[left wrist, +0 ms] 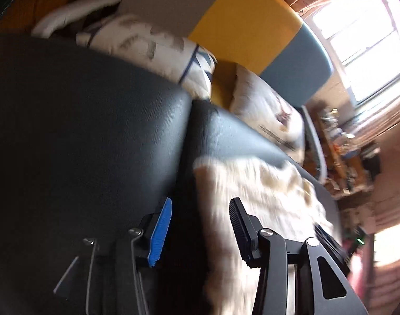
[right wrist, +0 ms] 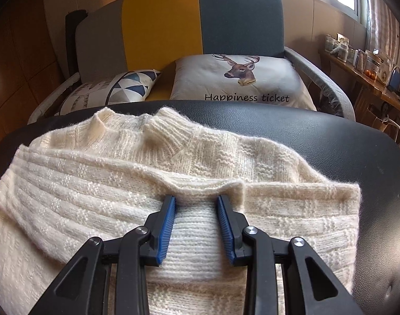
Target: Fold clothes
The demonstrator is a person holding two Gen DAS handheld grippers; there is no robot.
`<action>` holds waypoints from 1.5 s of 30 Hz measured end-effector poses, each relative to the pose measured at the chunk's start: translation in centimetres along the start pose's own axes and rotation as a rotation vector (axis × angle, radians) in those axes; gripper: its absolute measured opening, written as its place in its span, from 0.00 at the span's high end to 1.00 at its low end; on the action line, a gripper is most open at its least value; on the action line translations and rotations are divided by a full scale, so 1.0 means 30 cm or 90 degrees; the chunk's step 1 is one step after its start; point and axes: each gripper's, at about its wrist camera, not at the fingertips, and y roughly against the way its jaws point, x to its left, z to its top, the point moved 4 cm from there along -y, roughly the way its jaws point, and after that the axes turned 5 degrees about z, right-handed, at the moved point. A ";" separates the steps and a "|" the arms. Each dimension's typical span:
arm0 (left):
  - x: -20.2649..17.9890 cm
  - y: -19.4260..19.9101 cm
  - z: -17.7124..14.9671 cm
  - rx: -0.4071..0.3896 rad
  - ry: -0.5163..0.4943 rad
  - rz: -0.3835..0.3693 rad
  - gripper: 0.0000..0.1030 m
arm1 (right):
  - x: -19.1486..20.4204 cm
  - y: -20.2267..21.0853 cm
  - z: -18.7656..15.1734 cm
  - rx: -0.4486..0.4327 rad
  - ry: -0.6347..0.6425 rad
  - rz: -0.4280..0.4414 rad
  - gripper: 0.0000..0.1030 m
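Item: cream knit sweater (right wrist: 137, 183), lying part-folded on black padded bench (right wrist: 318, 141); right claw (right wrist: 196, 202) pinches a ridge of knit between its blue pads, the folded edge directly ahead of the tips; left claw (left wrist: 200, 204) open and empty, sweater edge just to its right; advice: keep the pinch firm, carry the layer over evenly, avoid dragging lower layers.

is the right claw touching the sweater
Touching: the right wrist view shows the right claw with both pads pressed against a raised fold of the cream sweater.
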 end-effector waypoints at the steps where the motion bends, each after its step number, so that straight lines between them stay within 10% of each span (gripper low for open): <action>1: 0.016 0.017 -0.032 0.013 0.018 -0.030 0.53 | 0.000 0.000 0.000 0.000 -0.001 -0.001 0.69; 7: 0.069 0.004 -0.201 0.087 0.182 -0.197 0.53 | 0.001 0.001 0.001 0.004 -0.004 -0.010 0.69; 15: 0.030 -0.041 -0.247 0.088 0.329 -0.286 0.53 | -0.006 0.001 0.002 0.007 -0.005 -0.004 0.69; 20: 0.003 0.059 -0.223 0.031 0.332 -0.268 0.53 | -0.004 0.000 0.002 0.005 -0.004 -0.002 0.69; 29: -0.033 -0.086 -0.282 0.097 0.409 -0.232 0.53 | -0.006 0.000 0.003 0.003 -0.002 0.007 0.69; 33: -0.001 -0.093 -0.260 0.029 0.433 -0.180 0.56 | -0.009 0.009 -0.006 -0.007 -0.001 0.018 0.69; 37: 0.002 -0.049 -0.235 -0.073 0.372 -0.058 0.90 | -0.020 0.010 -0.011 -0.015 -0.015 0.036 0.69; 40: 0.008 -0.042 -0.263 -0.104 0.310 0.019 0.92 | -0.016 0.008 -0.009 -0.012 -0.009 0.030 0.69; 45: -0.042 -0.014 -0.229 -0.060 0.266 -0.035 0.90 | -0.010 0.005 -0.008 -0.009 0.002 0.017 0.69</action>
